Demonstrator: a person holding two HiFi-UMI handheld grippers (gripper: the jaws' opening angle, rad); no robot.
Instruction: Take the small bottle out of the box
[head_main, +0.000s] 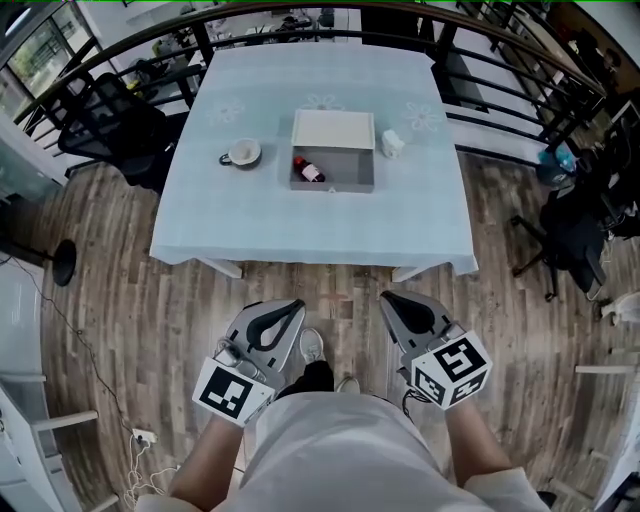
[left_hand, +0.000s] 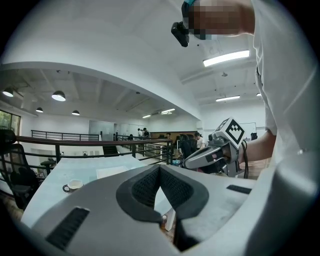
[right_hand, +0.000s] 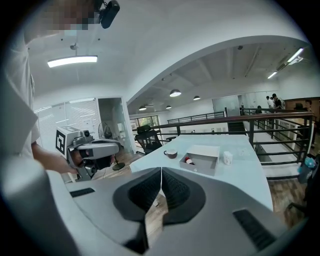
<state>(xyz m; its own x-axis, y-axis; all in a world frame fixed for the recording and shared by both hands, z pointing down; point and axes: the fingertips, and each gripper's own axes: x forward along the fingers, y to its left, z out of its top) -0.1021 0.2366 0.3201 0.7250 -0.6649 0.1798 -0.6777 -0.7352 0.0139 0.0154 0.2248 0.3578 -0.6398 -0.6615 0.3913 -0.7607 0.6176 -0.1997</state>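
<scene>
Room: wood-floored mezzanine with a black railing and office chairs around, plus one table (head_main: 250, 220) under a pale blue cloth.
Box: grey box (head_main: 335, 187), lid flipped back, about mid-table and a bit toward the far edge.
Small bottle: the small bottle (head_main: 308, 170) has a red cap and lies inside the box at its left end, so it's not out yet.
Other stuff: a cup (head_main: 243, 152) sits left of the box, and a small white thing (head_main: 391, 143) is just beside the box's far right corner.
Left gripper: the left gripper (head_main: 293, 306) has its pads pressed together with nothing between them. It's over the floor, short of the table's near edge.
Right gripper: the right gripper (head_main: 388, 299) is the same deal, closed up and empty, well apart from the box.
Progress: basically zero, I'd say. What's left is to reach the table, open a jaw, grab the bottle and lift it clear.
Head view: the only one looking down into the box, so it pins where the bottle lies.
Right gripper view: shows the box, bottle and cup across the table, over its own closed jaws.
Left gripper view: catches the cup and the other gripper, but its own jaws mostly hide the box.
</scene>
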